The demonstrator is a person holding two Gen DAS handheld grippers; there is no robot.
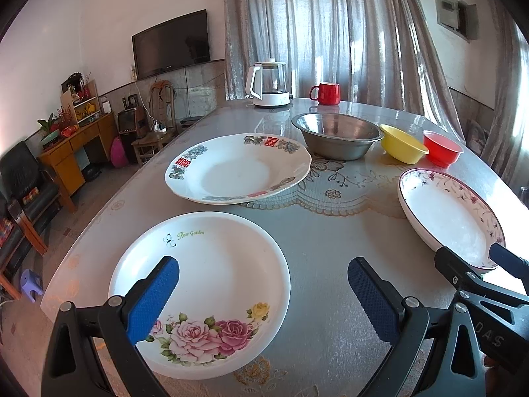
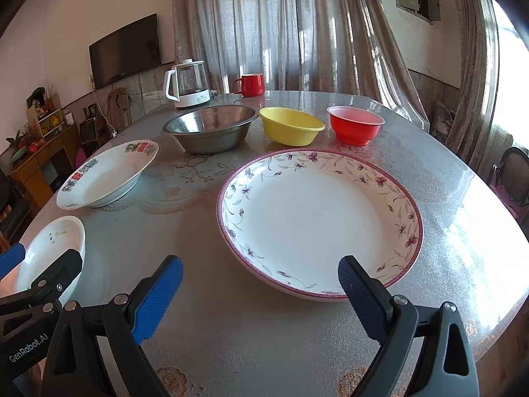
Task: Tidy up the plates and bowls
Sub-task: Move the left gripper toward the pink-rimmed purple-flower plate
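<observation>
My left gripper (image 1: 263, 273) is open and empty, low over the near edge of a white rose plate (image 1: 211, 264); its left finger overlaps that plate. A white plate with red characters (image 1: 238, 168) lies behind it. My right gripper (image 2: 259, 273) is open and empty just before a purple-flowered plate (image 2: 317, 218), its right finger over the near rim. Behind stand a steel bowl (image 2: 211, 129), a yellow bowl (image 2: 291, 125) and a red bowl (image 2: 355, 124). The right gripper also shows in the left wrist view (image 1: 469, 258), the left gripper in the right wrist view (image 2: 43, 258).
The round table (image 2: 231, 330) has a glossy patterned cover. At its far side stand a glass kettle (image 2: 188, 82) and a red mug (image 2: 249, 84). Curtains hang behind. A dark chair (image 2: 512, 172) stands at the right, a wooden desk (image 1: 76, 145) at the left.
</observation>
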